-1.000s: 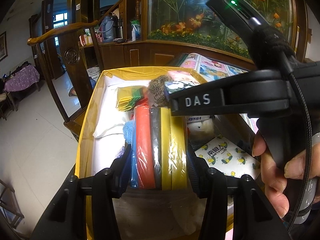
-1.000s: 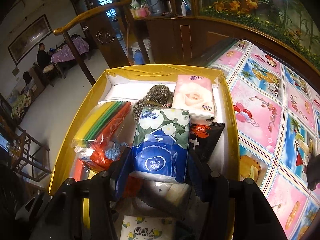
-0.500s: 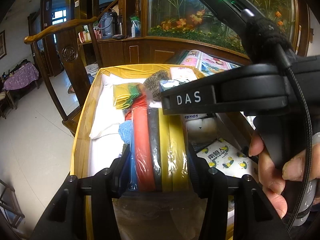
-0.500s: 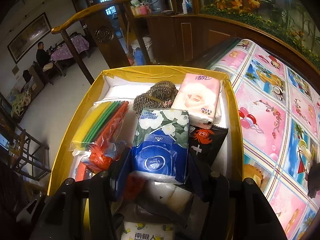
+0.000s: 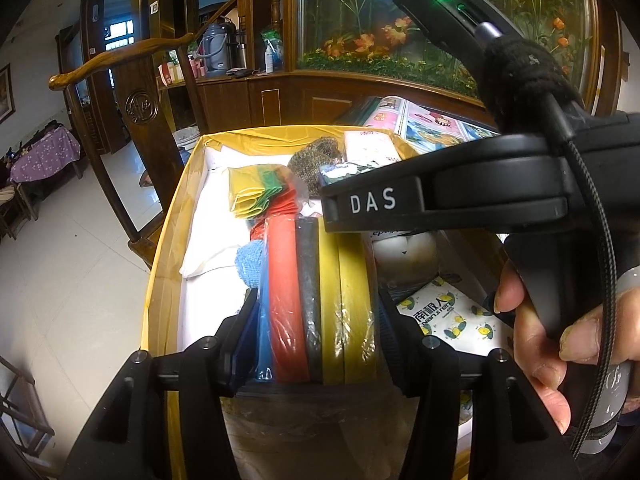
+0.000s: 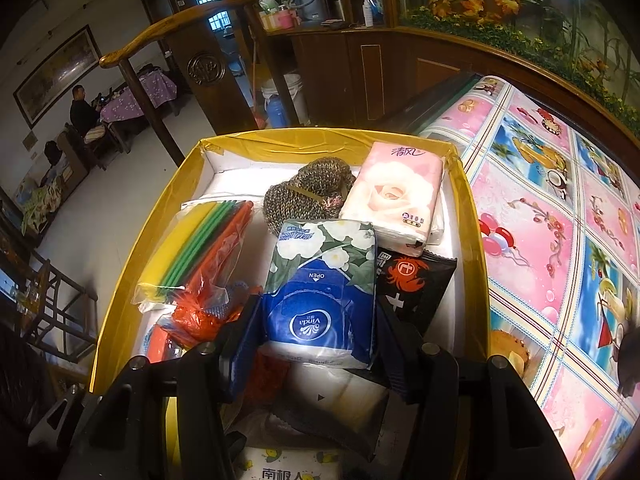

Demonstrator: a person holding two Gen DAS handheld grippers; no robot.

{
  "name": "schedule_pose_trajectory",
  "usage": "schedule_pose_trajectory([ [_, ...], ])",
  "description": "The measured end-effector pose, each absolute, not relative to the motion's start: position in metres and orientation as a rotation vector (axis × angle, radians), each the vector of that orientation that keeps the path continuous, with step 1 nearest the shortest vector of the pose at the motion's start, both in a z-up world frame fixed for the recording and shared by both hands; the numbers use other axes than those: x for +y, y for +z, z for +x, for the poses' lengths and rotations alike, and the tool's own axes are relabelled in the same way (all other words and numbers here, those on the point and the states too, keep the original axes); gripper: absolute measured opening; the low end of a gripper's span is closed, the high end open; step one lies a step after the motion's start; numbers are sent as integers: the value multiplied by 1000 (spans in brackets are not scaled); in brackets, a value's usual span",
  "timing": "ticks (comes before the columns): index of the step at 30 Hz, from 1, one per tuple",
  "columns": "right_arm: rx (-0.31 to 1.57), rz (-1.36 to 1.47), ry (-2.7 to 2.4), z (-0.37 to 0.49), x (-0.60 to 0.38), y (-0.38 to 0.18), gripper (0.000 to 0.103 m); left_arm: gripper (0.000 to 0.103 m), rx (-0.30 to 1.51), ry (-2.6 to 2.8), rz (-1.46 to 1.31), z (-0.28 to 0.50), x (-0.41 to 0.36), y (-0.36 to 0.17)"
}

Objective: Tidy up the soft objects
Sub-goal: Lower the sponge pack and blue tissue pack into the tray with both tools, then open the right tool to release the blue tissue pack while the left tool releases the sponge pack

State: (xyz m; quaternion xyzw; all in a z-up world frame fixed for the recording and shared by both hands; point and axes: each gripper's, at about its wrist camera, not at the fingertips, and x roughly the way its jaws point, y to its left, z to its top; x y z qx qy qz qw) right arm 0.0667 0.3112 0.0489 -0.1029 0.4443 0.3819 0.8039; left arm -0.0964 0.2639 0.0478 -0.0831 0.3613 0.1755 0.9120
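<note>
**Two grippers over one yellow box**

Dark carved wood and a planted glass tank ring the scene; below them a yellow box (image 6: 478, 240) sits at the edge of a table under a pink cartoon-print cloth (image 6: 560, 216).

From the right wrist, the right gripper (image 6: 318, 340) has its jaws pressed on the sides of a blue-and-white floral tissue pack (image 6: 320, 292), held over the box. Only this view lays out the far contents plainly — a pink rose tissue pack (image 6: 394, 196) against the far right wall, a brown knitted piece (image 6: 304, 196) touching it, a black snack packet (image 6: 416, 284) just beside the blue pack, and a bagged stack of coloured cloths (image 6: 192, 252) on the left.

From the left wrist, the left gripper (image 5: 316, 340) brackets a wrapped bundle of sponges (image 5: 316, 300) — red, grey, yellow — and its jaws are opening, the bundle between them and touching both. Only here does the person's right hand (image 5: 540, 336) show, wrapped around the other tool's handle, whose body hides most of the box's right half.
</note>
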Motion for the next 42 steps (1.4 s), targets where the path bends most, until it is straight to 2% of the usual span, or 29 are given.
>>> schedule_pose_trajectory([
  [10,939,-250,804,62,312,46,59,65,755,379,-168,-95,265,47],
  [42,939,-260,789,53,304,51,62,79,758,381,-166,-95,266,45],
])
